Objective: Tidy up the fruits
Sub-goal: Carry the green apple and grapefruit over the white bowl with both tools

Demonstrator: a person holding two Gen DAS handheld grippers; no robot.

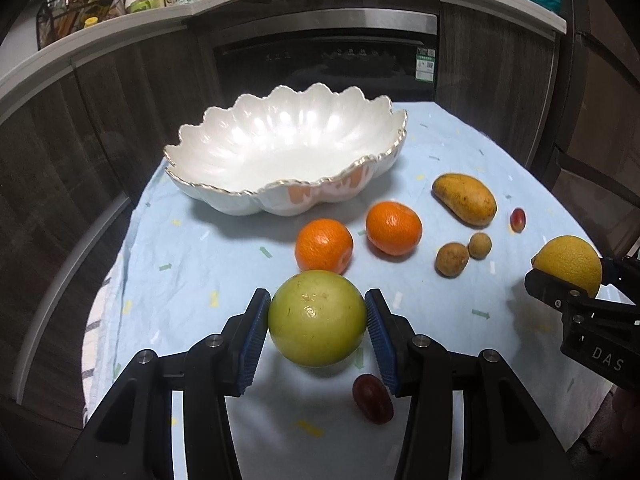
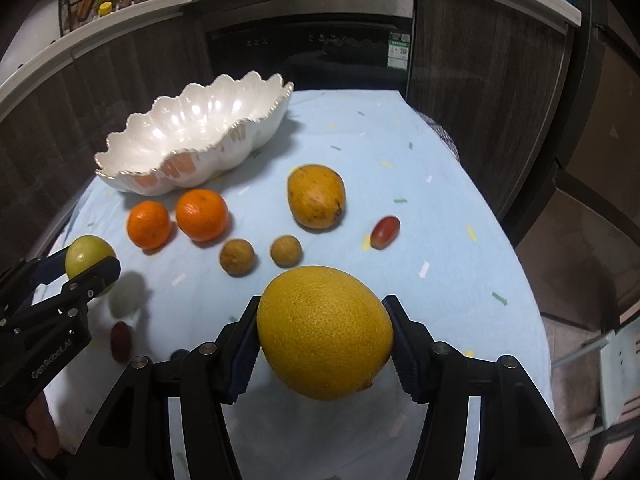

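Two grippers, each loaded: left gripper (image 1: 317,322) clamps a green apple (image 1: 316,318), right gripper (image 2: 325,334) a lemon (image 2: 325,332). Pale blue tablecloth (image 1: 192,264) carries a white scalloped bowl (image 1: 224,142); dark cabinets (image 1: 100,112) behind.

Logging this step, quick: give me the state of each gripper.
Left gripper: closed on the green apple, lifted off the tablecloth.
Right gripper: closed on the yellow lemon, also held above the cloth.
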